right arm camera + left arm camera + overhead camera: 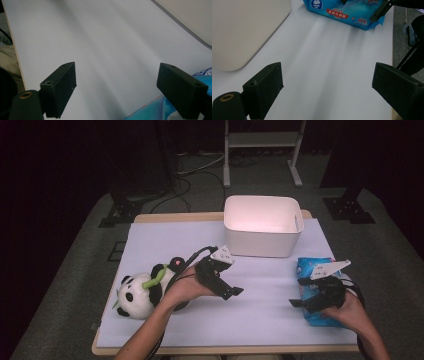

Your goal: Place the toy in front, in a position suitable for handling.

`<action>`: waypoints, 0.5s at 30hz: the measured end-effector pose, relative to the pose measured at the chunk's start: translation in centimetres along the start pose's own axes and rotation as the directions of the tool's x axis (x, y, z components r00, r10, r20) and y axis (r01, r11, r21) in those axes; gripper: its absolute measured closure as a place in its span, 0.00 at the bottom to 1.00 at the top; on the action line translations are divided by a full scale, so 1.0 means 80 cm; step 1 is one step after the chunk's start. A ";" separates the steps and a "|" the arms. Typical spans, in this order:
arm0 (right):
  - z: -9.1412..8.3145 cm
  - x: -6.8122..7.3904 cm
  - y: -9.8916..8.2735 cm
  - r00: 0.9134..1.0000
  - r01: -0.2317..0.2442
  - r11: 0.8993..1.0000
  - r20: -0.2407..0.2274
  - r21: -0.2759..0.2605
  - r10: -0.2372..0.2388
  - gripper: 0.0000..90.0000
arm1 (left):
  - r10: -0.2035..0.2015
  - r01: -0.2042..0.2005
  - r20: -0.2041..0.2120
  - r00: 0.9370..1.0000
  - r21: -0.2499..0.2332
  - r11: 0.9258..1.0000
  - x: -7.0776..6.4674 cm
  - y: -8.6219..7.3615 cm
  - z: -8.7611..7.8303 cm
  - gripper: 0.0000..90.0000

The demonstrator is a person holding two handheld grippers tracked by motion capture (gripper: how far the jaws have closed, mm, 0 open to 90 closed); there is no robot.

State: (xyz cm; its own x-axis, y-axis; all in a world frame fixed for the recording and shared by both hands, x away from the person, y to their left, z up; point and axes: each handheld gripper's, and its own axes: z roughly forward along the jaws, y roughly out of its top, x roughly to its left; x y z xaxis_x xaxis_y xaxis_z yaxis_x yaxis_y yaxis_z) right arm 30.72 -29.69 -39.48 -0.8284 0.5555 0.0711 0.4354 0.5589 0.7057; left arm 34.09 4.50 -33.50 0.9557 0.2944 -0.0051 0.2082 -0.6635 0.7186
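Both grippers empty, jaws spread, above the white mat.

Right gripper hovers over the near-left edge of the blue wipes pack, its jaws wide with nothing between them. Left gripper hangs likewise unloaded mid-table, just right of the panda plush. Judged step: approach before a first grasp. Next move calls for lowering the right jaws astride the pack. White bin stands behind, well apart; nothing blocks the way.
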 end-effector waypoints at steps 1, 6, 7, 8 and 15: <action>0.000 0.000 0.000 1.000 0.000 1.000 0.000 0.000 0.000 0.16 | 0.000 0.000 0.000 1.000 0.000 1.000 0.000 0.000 0.000 0.10; -0.005 0.001 -0.003 1.000 -0.003 1.000 0.011 0.000 0.003 0.16 | 0.008 -0.008 0.005 1.000 -0.009 1.000 0.000 0.004 -0.002 0.10; -0.006 0.001 -0.004 1.000 -0.004 1.000 0.013 -0.001 0.004 0.16 | 0.013 -0.013 0.005 1.000 -0.007 1.000 0.000 0.004 -0.003 0.10; -0.006 0.002 -0.004 1.000 -0.005 1.000 0.014 -0.001 0.005 0.16 | 0.016 -0.016 0.007 1.000 -0.007 1.000 0.000 0.005 -0.003 0.10; -0.007 0.004 -0.004 1.000 -0.006 1.000 0.017 0.002 0.006 0.16 | 0.024 -0.024 0.008 1.000 -0.006 1.000 0.002 0.005 -0.007 0.10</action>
State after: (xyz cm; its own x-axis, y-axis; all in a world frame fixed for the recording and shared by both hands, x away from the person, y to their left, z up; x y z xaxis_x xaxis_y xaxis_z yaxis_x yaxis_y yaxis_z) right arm 30.08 -30.03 -39.31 -0.8199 0.5689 0.0636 0.4410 0.5569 0.7038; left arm 34.19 4.66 -32.80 0.9621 0.2727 0.0068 0.1837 -0.6661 0.7229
